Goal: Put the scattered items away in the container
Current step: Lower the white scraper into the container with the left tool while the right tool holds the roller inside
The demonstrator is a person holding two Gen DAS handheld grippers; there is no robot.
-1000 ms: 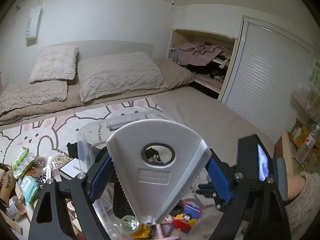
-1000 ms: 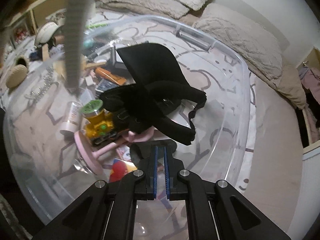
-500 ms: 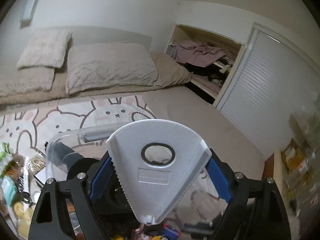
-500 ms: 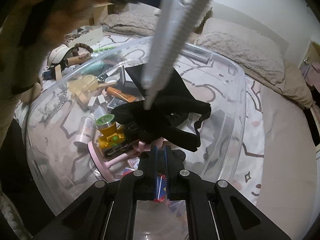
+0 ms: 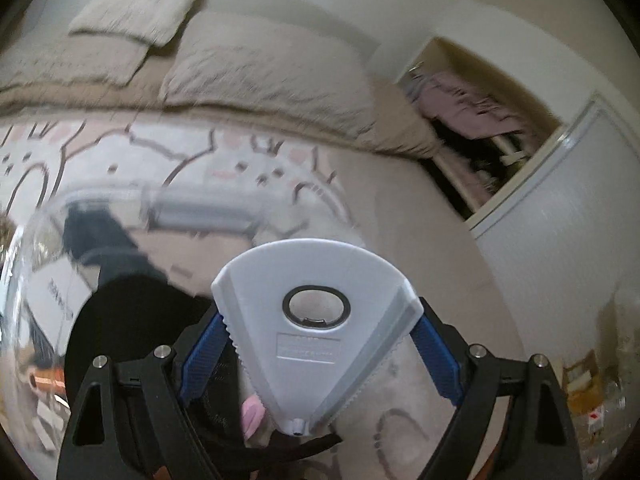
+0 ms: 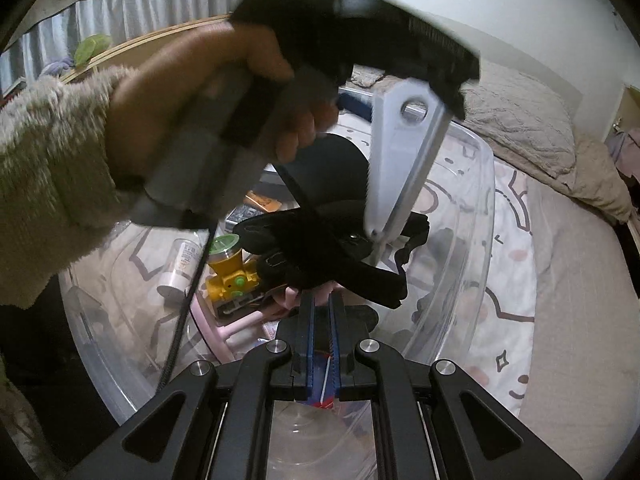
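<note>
My left gripper (image 5: pixel 320 360) is shut on a white fan-shaped plastic piece (image 5: pixel 316 332) and holds it point down over the clear plastic container (image 5: pixel 200 212). In the right wrist view the same white piece (image 6: pixel 400 160) hangs with its tip just above a black cloth bundle (image 6: pixel 332 240) inside the container (image 6: pixel 472 240). My right gripper (image 6: pixel 322 320) is shut and empty, low over the container's near side. A yellow toy (image 6: pixel 230 276), a white tube (image 6: pixel 180 268) and a pink item (image 6: pixel 224 332) lie in the container.
The container sits on a bunny-print rug (image 6: pixel 516 220). A bed with beige pillows (image 5: pixel 260 64) lies behind. An open closet with clothes (image 5: pixel 472 112) and a white slatted door (image 5: pixel 560 220) stand at right. The person's hand and fuzzy sleeve (image 6: pixel 52 152) fill the left.
My left gripper has carried the white piece forward and down over the container. The right gripper has stayed shut, drawing back a little.
</note>
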